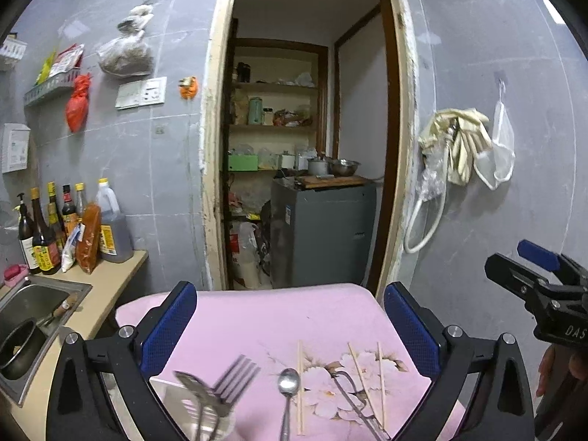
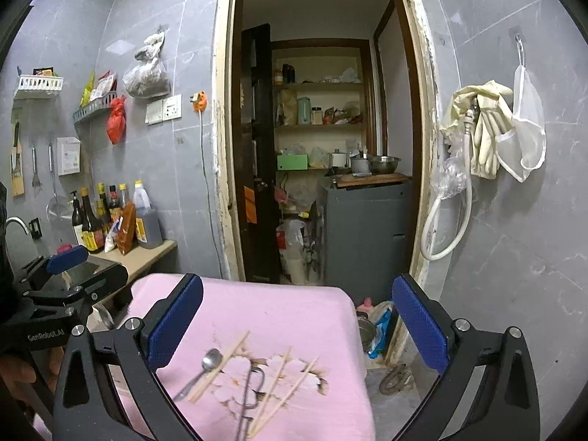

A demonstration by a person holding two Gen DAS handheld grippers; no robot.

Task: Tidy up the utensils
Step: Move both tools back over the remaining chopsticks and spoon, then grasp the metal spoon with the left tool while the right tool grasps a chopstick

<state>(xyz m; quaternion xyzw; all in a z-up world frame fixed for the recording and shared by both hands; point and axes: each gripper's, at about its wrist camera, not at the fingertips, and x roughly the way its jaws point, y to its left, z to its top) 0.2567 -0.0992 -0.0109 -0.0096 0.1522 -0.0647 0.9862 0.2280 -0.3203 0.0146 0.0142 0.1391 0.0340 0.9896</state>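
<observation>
Both of your grippers hang above the table with their blue-padded jaws spread wide and nothing between them: the left gripper (image 1: 290, 325) over the near left part of the pink floral tablecloth (image 1: 279, 312), the right gripper (image 2: 297, 323) over its right part.

Nearest you in the left wrist view, a white utensil holder (image 1: 176, 400) stands at the cloth's near left corner with a fork (image 1: 235, 382) and a slotted spatula (image 1: 194, 386) upright in it. Just to its right a metal spoon (image 1: 288, 389) lies flat, and a single chopstick (image 1: 300, 386) lies right beside the spoon. Further right a wire whisk-like utensil (image 1: 352, 400), partly blurred, lies among two more chopsticks (image 1: 380, 386), which cross over it.

Left of the table are the steel sink (image 1: 33, 308) with a dark pot (image 1: 18, 349) in it, then sauce bottles (image 1: 47, 228) on the counter. Beyond the table an open doorway (image 1: 305, 128) shows a grey appliance (image 1: 323, 228) and pantry shelves (image 1: 273, 125).
</observation>
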